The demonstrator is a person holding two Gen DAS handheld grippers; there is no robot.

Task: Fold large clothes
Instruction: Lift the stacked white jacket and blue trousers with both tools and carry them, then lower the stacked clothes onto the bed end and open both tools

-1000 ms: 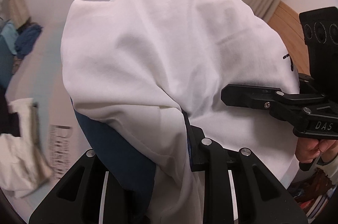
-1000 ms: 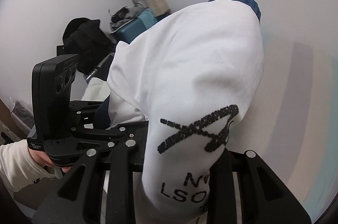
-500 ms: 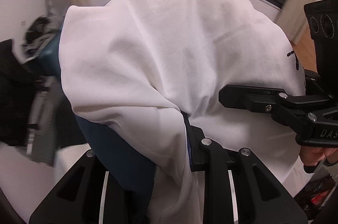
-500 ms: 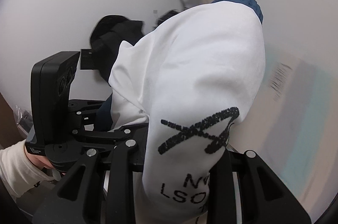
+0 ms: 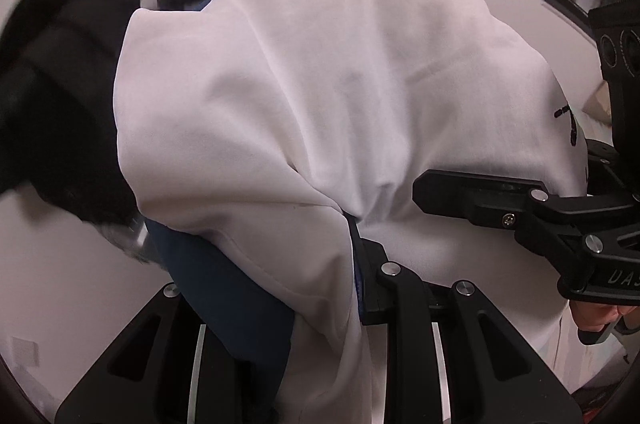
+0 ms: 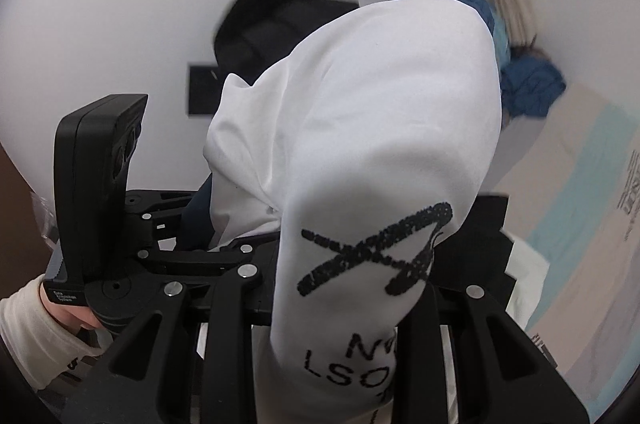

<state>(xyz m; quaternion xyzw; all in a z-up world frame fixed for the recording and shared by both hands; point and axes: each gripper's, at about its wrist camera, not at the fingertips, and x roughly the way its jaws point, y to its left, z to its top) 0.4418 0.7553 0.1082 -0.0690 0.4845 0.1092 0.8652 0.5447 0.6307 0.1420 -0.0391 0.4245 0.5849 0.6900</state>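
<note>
Moved: both hands swung sideways; the black coat pile behind (image 5: 60, 95) now fills the left view.
Cloth: big white cotton top with blue lining (image 5: 320, 95) hangs off both grippers, same bunching.
Left gripper (image 5: 320, 304): clamped on the top.
Right gripper (image 6: 344, 304): clamped on its printed part.
Meaning: being carried, probably to lay flat.

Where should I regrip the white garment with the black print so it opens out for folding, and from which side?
Both grippers, left gripper and right gripper, already clamp the bunched white garment. Probably regrip one at a time along the loose folded edge over the blue part, coming from the left side of the left wrist view: there the cloth hangs free rather than balled up.
</note>
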